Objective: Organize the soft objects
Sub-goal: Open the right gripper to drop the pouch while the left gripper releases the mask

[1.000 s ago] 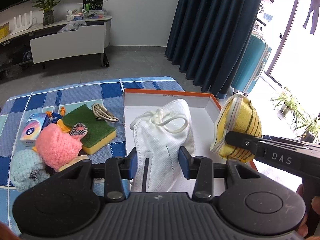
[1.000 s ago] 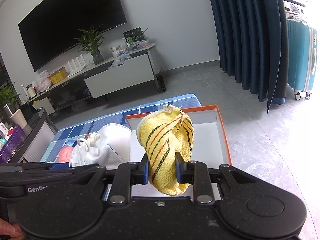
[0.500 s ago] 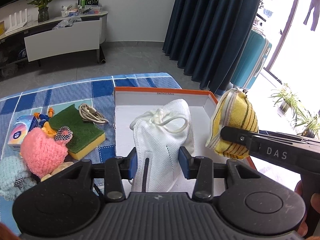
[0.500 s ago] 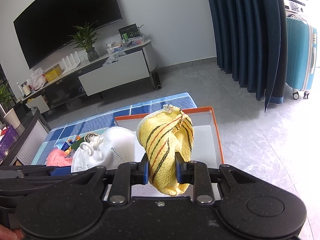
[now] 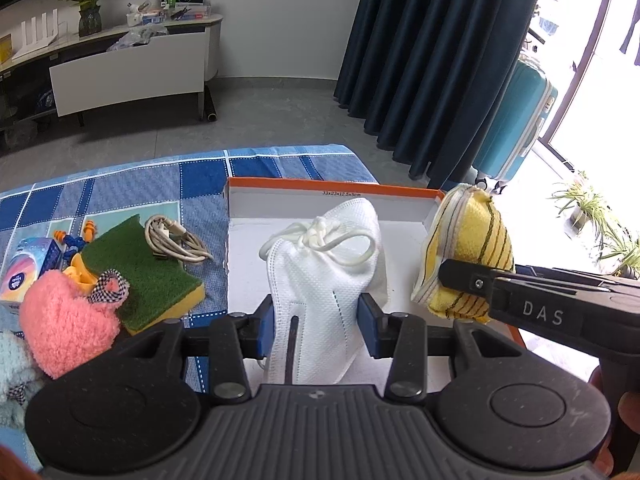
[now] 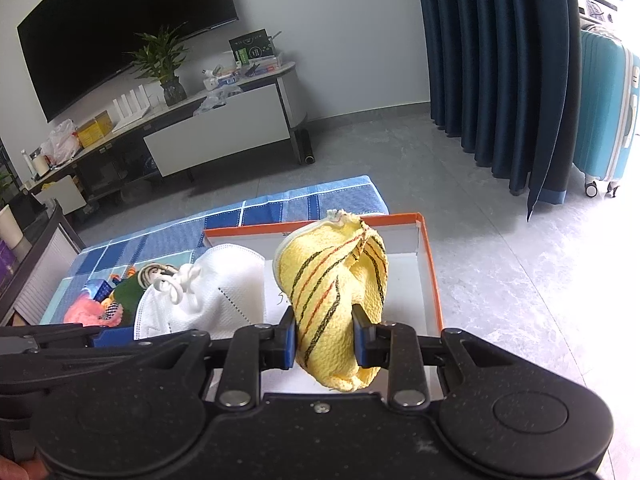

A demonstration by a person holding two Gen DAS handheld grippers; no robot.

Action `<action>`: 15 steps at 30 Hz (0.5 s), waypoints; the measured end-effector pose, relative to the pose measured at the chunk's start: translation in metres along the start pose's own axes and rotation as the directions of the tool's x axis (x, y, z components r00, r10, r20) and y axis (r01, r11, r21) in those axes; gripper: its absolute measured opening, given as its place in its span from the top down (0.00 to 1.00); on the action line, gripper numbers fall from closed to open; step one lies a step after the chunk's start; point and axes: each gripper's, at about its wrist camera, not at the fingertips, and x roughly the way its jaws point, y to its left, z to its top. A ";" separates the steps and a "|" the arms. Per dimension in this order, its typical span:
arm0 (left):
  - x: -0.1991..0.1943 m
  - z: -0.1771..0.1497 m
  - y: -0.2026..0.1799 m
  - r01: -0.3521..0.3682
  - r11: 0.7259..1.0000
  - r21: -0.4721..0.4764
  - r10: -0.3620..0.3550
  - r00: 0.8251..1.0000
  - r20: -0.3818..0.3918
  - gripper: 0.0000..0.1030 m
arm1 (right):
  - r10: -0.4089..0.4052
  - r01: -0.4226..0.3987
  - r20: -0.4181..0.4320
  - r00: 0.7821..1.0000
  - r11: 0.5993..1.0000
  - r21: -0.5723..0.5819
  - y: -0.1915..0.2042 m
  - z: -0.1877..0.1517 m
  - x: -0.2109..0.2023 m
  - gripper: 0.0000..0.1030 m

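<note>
The left hand-held gripper (image 5: 318,328) is clenched on a white face mask (image 5: 324,268), its blue pads pressing the mask's lower part from both sides while the knotted ear loops stand up above. The mask hangs over the white floor of an open box with an orange rim (image 5: 332,187), which lies on a table under a blue checked cloth (image 5: 132,188). The right hand-held gripper (image 6: 324,334) holds a yellow striped cloth (image 6: 332,280) between its blue pads; its jaws are opening, with the cloth still between them and touching both pads. In the left wrist view that cloth shows at about 3 o'clock from the mask, over the box's right edge, with the right gripper's black finger across it. In the right wrist view the mask sits at 9 o'clock from the cloth, just beside it. On the table outside the box, at 9 o'clock from the mask, lie a green and yellow sponge (image 5: 148,268) with a coiled white cable (image 5: 172,238) at its far edge, a pink fluffy heart (image 5: 64,316) touching the sponge's near corner, and a small tissue pack (image 5: 26,268) further left. A pale blue fluffy thing (image 5: 14,368) shows at the left edge, only partly in view.
</note>
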 end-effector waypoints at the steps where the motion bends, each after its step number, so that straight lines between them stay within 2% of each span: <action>1: 0.002 0.001 0.000 -0.003 1.000 -0.002 0.003 1.000 -0.001 0.58 | -0.004 0.004 -0.004 1.000 1.000 -0.004 0.000 0.001 0.003 0.67; 6: 0.010 0.007 0.003 -0.014 1.000 -0.021 0.014 1.000 -0.001 0.58 | -0.017 0.017 -0.011 1.000 1.000 -0.004 -0.001 0.008 0.016 0.63; 8: 0.014 0.009 0.004 -0.018 0.999 -0.029 0.018 1.000 -0.004 0.58 | -0.020 0.020 -0.005 1.000 1.000 -0.013 -0.001 0.011 0.018 0.47; 9: 0.015 0.010 0.004 -0.016 0.999 -0.034 0.016 1.000 -0.007 0.58 | -0.020 0.020 -0.003 1.000 1.000 -0.019 -0.001 0.011 0.018 0.33; 10: 0.017 0.011 0.005 -0.017 0.999 -0.036 0.017 1.000 -0.009 0.58 | -0.026 0.026 0.001 1.000 0.999 -0.022 -0.001 0.011 0.017 0.26; 15: 0.023 0.013 0.002 -0.027 0.999 -0.037 0.027 1.000 -0.011 0.57 | -0.056 0.057 0.030 0.998 0.998 -0.020 -0.005 0.010 0.010 0.26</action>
